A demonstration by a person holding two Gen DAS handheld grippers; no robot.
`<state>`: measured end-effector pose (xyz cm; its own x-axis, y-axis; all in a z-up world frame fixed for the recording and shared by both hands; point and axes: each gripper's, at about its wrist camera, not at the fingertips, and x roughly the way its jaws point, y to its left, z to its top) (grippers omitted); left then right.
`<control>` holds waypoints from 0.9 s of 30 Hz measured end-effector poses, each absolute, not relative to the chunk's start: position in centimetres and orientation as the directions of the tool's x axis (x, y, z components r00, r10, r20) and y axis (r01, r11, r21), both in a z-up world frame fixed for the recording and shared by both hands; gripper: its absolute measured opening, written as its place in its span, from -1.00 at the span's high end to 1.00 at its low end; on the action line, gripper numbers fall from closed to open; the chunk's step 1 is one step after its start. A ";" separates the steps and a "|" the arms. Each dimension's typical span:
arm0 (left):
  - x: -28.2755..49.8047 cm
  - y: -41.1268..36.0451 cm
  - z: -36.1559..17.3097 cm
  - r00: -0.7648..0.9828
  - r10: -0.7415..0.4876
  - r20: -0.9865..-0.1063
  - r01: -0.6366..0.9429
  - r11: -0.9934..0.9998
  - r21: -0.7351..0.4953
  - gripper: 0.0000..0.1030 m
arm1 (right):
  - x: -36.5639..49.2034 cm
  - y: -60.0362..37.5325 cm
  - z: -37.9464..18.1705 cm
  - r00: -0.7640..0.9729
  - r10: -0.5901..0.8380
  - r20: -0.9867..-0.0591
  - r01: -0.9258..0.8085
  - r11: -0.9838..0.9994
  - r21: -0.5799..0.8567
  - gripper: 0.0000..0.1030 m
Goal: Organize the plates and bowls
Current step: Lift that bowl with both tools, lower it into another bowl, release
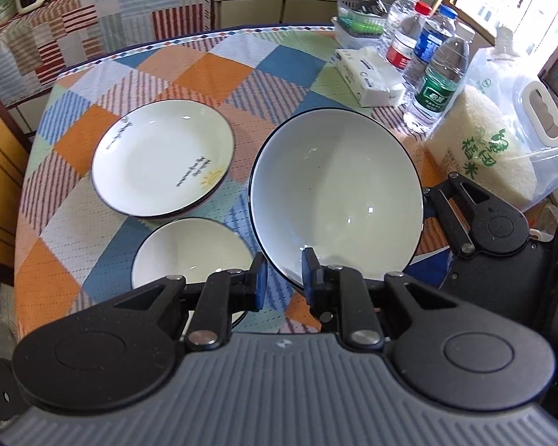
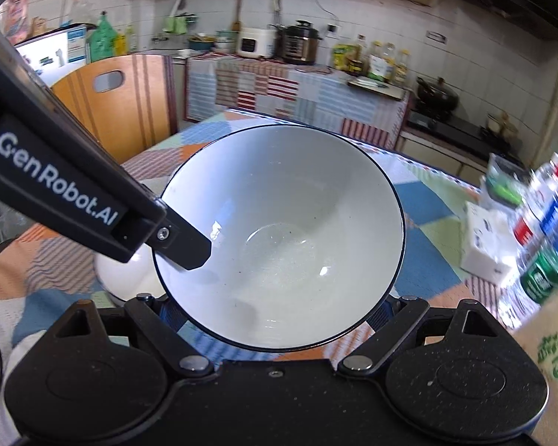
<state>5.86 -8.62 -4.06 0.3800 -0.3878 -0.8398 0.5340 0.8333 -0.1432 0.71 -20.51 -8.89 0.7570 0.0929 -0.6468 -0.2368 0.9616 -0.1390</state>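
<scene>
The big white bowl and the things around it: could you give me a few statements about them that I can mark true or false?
1. The large bowl is empty. True.
2. One finger of the left gripper reaches inside its rim. True.
3. The sun-patterned plate lies inside the large bowl. False: it lies on the checked tablecloth, apart from the bowl.
4. All the water bottles have red caps. False: one cap is red, one blue, the others white.
5. The bag of rice stands beside the water bottles. True.
</scene>
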 end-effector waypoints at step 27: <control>9.4 -1.1 -9.4 0.319 -0.295 -0.901 0.373 0.913 -0.167 0.65 | 4.2 -14.1 -12.4 0.624 0.243 -0.742 -0.376 0.927 -0.012 -0.80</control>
<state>9.39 -1.13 -9.39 0.3191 -0.2953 -0.9005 0.3727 0.9128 -0.1673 4.21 -14.12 -12.43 0.6244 0.2434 -0.7422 -0.3757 0.9267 -0.0123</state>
